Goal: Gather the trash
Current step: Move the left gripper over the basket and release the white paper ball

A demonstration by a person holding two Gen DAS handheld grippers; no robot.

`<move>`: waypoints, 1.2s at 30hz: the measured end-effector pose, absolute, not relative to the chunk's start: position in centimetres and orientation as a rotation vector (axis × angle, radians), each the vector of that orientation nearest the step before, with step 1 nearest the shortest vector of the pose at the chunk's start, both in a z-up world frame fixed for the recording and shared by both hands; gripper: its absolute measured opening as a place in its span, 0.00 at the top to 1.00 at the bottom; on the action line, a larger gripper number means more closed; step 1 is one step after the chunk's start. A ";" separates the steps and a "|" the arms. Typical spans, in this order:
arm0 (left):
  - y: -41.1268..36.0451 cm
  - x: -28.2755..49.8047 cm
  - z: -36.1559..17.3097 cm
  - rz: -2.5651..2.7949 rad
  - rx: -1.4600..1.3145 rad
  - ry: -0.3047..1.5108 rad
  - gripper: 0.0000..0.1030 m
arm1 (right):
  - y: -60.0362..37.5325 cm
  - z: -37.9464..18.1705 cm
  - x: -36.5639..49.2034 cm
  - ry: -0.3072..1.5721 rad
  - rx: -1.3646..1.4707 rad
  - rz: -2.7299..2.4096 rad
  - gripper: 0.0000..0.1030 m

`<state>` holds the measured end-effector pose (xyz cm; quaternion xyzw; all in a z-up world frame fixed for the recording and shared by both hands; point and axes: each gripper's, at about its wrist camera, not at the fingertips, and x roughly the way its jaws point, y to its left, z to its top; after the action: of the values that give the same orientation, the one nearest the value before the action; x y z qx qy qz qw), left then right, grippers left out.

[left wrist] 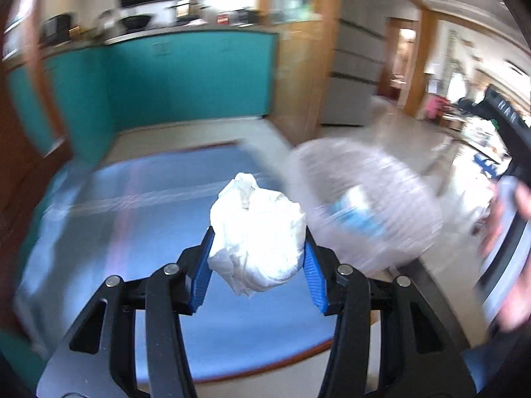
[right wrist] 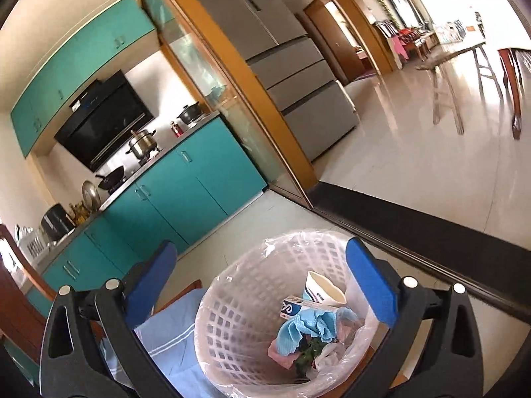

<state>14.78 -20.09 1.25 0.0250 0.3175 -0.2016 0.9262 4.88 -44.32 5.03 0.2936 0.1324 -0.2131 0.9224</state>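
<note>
Over blue tablecloth [left wrist: 99,232]: left tool [left wrist: 257,252] clamps crumpled tissue [left wrist: 259,242].

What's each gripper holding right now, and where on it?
Left gripper pinches a crumpled white tissue wad by its two sides. Right gripper is open, holding nothing.

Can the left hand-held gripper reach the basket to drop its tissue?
Probably yes. The left hand-held gripper holds the tissue, and the basket stands open beside it, nothing between.
</note>
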 end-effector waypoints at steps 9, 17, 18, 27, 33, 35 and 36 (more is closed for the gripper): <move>-31.3 19.7 5.4 -0.456 0.125 0.621 0.05 | -46.3 4.8 3.9 0.252 0.671 -0.465 0.03; -19.2 15.0 3.3 -0.329 0.100 0.633 0.04 | -43.4 5.1 5.9 0.331 0.572 -0.370 0.03; -17.2 14.5 3.1 -0.306 0.095 0.636 0.04 | -42.8 5.2 6.1 0.342 0.547 -0.355 0.03; -3.5 10.1 1.4 -0.042 -0.033 0.624 0.03 | -31.1 3.9 9.2 0.526 0.237 -0.162 0.03; -0.8 9.8 -0.8 -0.009 -0.116 0.684 0.03 | -24.1 1.9 9.6 0.633 0.111 -0.098 0.03; -0.8 9.9 -1.4 -0.002 -0.096 0.702 0.03 | -22.5 1.4 9.5 0.656 0.083 -0.081 0.03; -1.0 9.9 -1.5 0.006 -0.089 0.706 0.03 | -21.9 1.2 9.6 0.662 0.078 -0.080 0.03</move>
<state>9.90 -0.97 -1.48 -0.0437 0.3457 0.0031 0.9373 9.55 -21.94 1.19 0.0382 0.3248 -0.0395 0.9442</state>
